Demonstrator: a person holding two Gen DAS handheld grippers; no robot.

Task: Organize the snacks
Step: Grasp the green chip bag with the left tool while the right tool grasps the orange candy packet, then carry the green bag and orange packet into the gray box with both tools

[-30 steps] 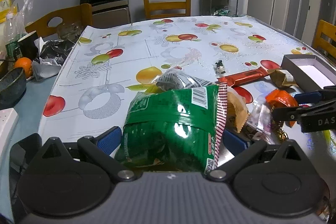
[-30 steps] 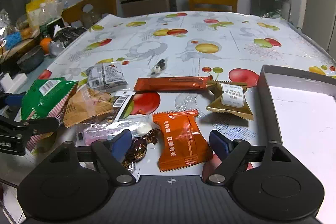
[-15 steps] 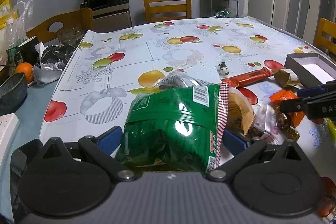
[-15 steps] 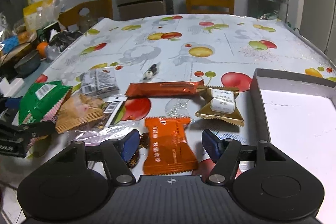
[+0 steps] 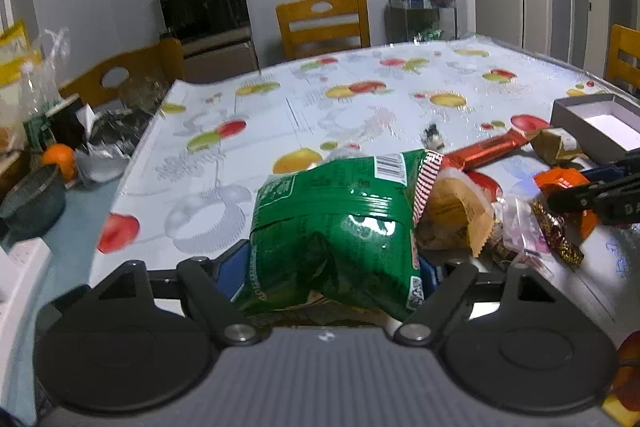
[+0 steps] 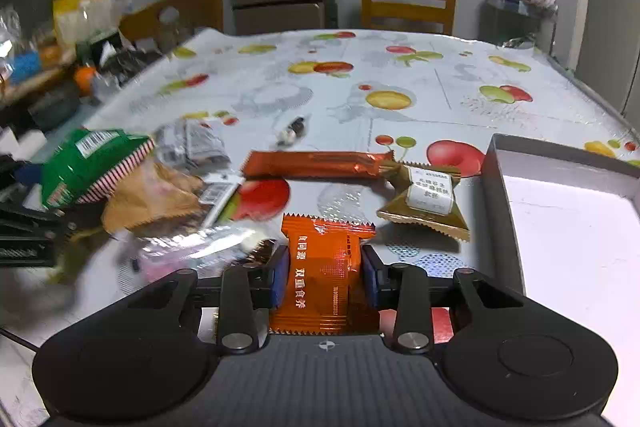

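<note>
My left gripper (image 5: 332, 267) is shut on a green snack bag (image 5: 340, 223), squeezing it just above the table. My right gripper (image 6: 326, 275) is shut on an orange snack packet (image 6: 326, 267) at the table's near edge. The green bag also shows at the left of the right wrist view (image 6: 88, 163). A long orange bar (image 6: 316, 163), a gold wrapped cake (image 6: 428, 199), a tan packet (image 6: 152, 195), a silver packet (image 6: 192, 145) and clear-wrapped sweets (image 6: 192, 251) lie between the grippers. A grey open box (image 6: 496, 195) with a white floor stands to the right.
The table carries a fruit-print cloth (image 6: 360, 87). A small wrapped candy (image 6: 294, 129) lies mid-table. Wooden chairs (image 6: 408, 3) stand at the far side. A side counter at left holds a dark bowl (image 5: 32, 195), an orange (image 5: 60, 155) and bags.
My right gripper has moved forward over the orange packet and shut on it. My left gripper has stayed shut on the green bag and lifted it a little.
</note>
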